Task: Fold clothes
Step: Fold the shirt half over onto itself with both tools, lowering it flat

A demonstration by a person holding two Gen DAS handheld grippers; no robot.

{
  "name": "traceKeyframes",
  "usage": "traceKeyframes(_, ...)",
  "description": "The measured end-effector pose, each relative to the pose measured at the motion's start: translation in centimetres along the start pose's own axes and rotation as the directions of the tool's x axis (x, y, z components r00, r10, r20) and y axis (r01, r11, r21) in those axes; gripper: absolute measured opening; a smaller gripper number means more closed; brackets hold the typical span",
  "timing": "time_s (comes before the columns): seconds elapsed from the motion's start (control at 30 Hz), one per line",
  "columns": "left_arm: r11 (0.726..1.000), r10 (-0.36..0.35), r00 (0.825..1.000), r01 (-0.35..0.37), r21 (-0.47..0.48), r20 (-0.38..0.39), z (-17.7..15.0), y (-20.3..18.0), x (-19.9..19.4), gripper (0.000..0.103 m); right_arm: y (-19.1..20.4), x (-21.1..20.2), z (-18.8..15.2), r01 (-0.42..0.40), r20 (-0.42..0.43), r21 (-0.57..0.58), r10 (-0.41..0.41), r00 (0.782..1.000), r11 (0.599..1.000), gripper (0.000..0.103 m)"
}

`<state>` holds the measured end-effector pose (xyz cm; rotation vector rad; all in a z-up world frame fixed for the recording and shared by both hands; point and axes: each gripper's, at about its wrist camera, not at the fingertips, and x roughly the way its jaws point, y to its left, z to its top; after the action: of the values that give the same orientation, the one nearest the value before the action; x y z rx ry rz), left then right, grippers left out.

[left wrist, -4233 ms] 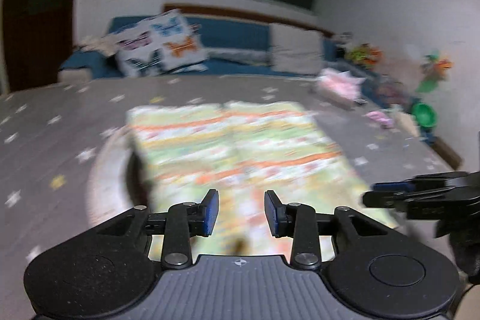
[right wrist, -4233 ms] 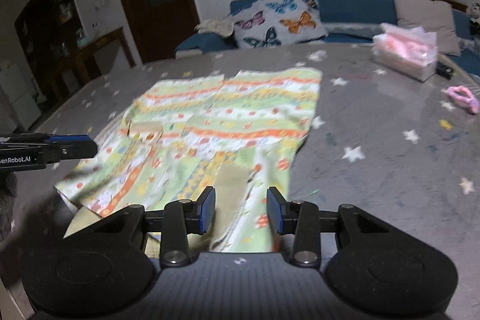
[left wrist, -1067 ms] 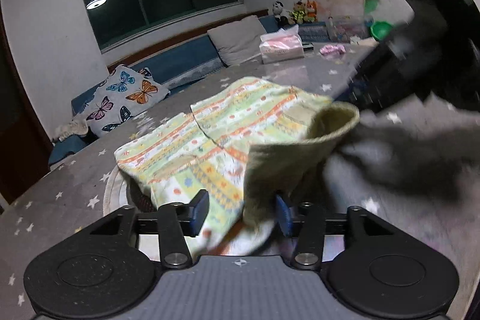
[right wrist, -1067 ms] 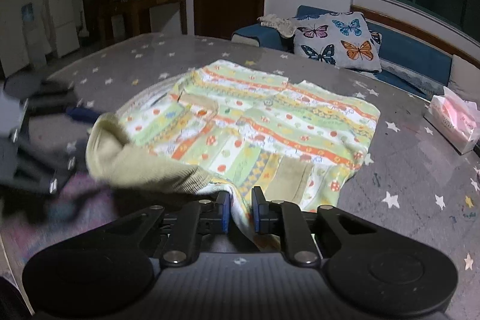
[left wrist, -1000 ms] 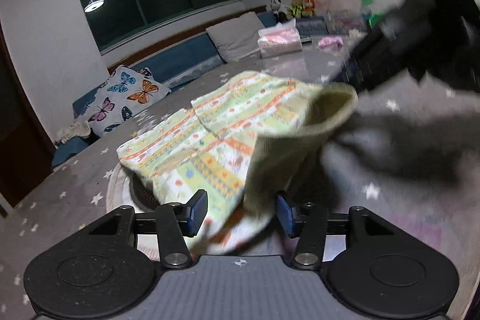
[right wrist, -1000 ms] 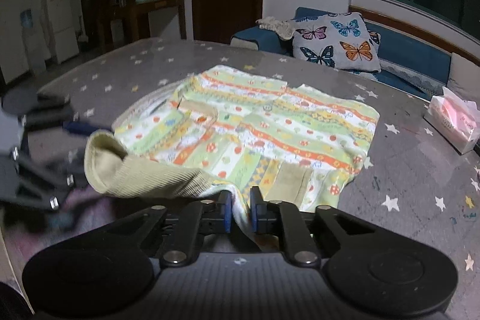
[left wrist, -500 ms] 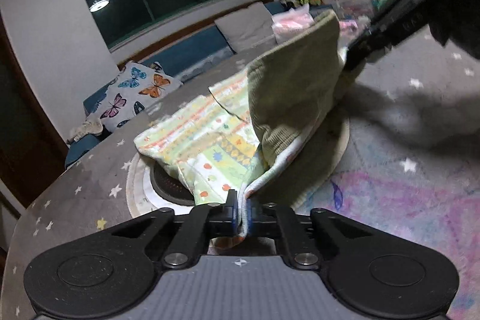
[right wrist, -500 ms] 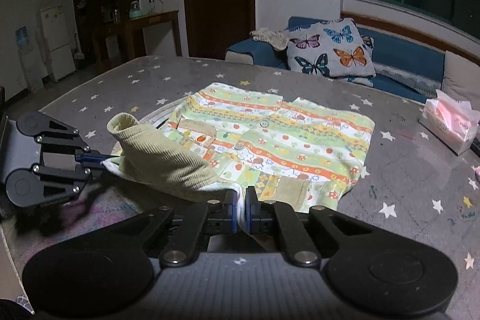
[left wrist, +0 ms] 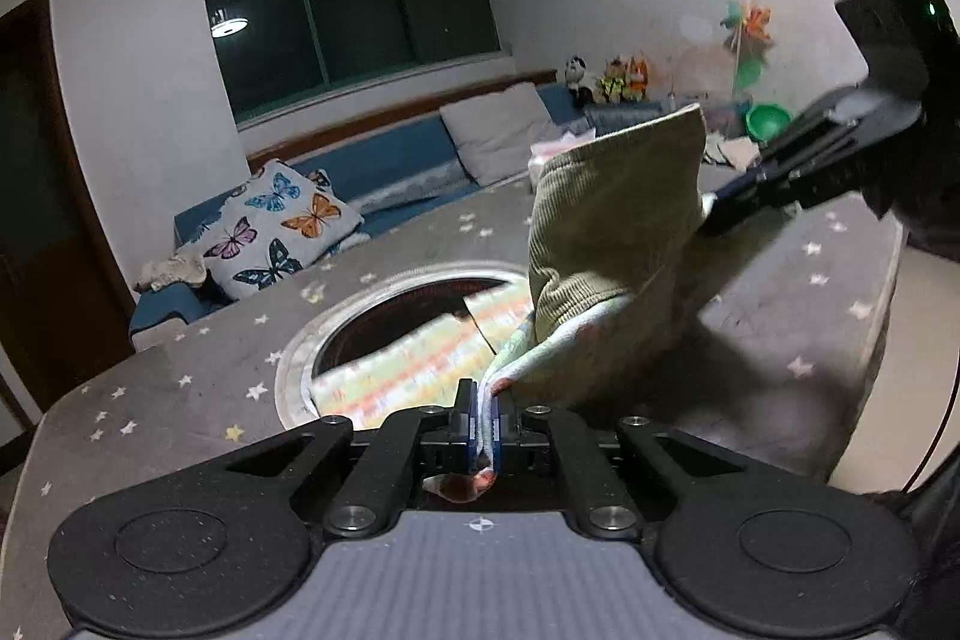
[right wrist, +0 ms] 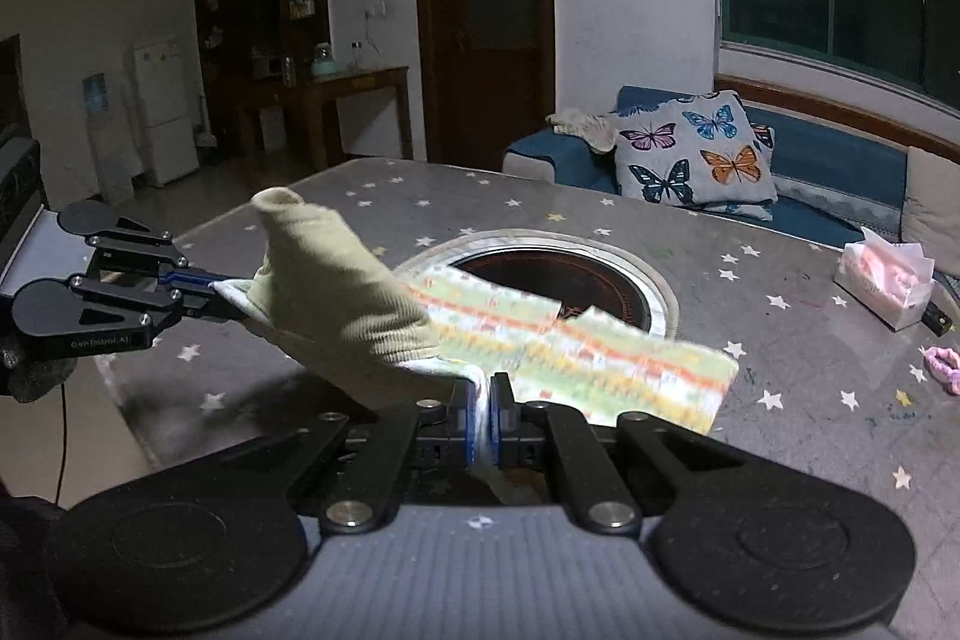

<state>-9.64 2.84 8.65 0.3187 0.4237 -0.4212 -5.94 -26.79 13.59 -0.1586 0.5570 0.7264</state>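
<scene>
A small patterned garment with an olive corduroy inside (left wrist: 612, 220) hangs lifted between my two grippers. My left gripper (left wrist: 485, 415) is shut on one corner of its edge. My right gripper (right wrist: 480, 415) is shut on the other corner. The far striped part of the garment (right wrist: 576, 358) trails on the grey star table (right wrist: 780, 340), partly over a round inset burner (right wrist: 558, 274). In the left wrist view my right gripper (left wrist: 780, 184) shows at upper right, pinching the cloth. In the right wrist view my left gripper (right wrist: 198, 295) shows at left, pinching it.
A tissue box (right wrist: 885, 280) and a pink hair tie (right wrist: 945, 367) lie at the table's right side. A blue sofa with a butterfly cushion (right wrist: 696, 154) stands behind the table. The table's near edge (left wrist: 864, 364) drops to the floor.
Both grippers have raised the near edge higher and pulled it towards me. The garment has slid back, uncovering most of the round burner. Earlier the left gripper closed on the cloth.
</scene>
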Motion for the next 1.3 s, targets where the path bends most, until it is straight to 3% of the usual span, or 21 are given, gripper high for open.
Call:
traceKeyframes(0.1, 1.000, 0.013, 1.000, -0.013, -0.015, 0.007, 0.9, 0.7, 0.6, 0.005, -0.3, 0.4, 0.8, 0.009, 0.010, -0.016, -0.009, 1.000, 1.000, 0.004)
traceKeyframes(0.23, 0.998, 0.027, 1.000, -0.027, -0.059, -0.005, 2.6, 3.1, 4.2, 0.005, -1.6, 2.2, 2.8, 0.025, 0.019, -0.031, -0.025, 1.000, 0.999, 0.004)
traceKeyframes(0.5, 0.993, 0.048, 0.996, -0.055, -0.105, -0.069, 4.8, 7.4, 13.4, 0.005, -6.8, 9.7, 7.1, 0.076, -0.041, 0.012, -0.075, 0.996, 0.997, 0.004)
traceKeyframes(0.8, 0.978, 0.035, 0.972, -0.081, -0.191, -0.232, 2.2, 9.7, 22.9, 0.010, -11.5, 19.5, 5.0, 0.133, -0.169, 0.162, -0.105, 0.980, 0.978, 0.004)
traceKeyframes(0.9, 0.974, 0.054, 0.963, -0.109, -0.199, -0.263, 1.1, 9.9, 24.2, 0.021, -12.6, 21.9, 3.6, 0.161, -0.204, 0.209, -0.118, 0.972, 0.965, 0.013)
traceKeyframes(1.03, 0.964, 0.116, 0.955, -0.174, -0.200, -0.272, 0.6, 10.6, 24.2, 0.044, -13.5, 21.9, 2.9, 0.188, -0.194, 0.243, -0.143, 0.970, 0.952, 0.027)
traceKeyframes(1.17, 0.942, 0.182, 0.942, -0.250, -0.226, -0.282, 1.1, 11.9, 23.3, 0.045, -13.4, 19.8, 3.4, 0.226, -0.149, 0.226, -0.196, 0.969, 0.948, 0.027)
traceKeyframes(1.3, 0.939, 0.147, 0.959, -0.212, -0.270, -0.242, 2.5, 11.5, 22.4, 0.046, -12.6, 19.1, 4.1, 0.165, -0.109, 0.249, -0.142, 0.984, 0.954, 0.027)
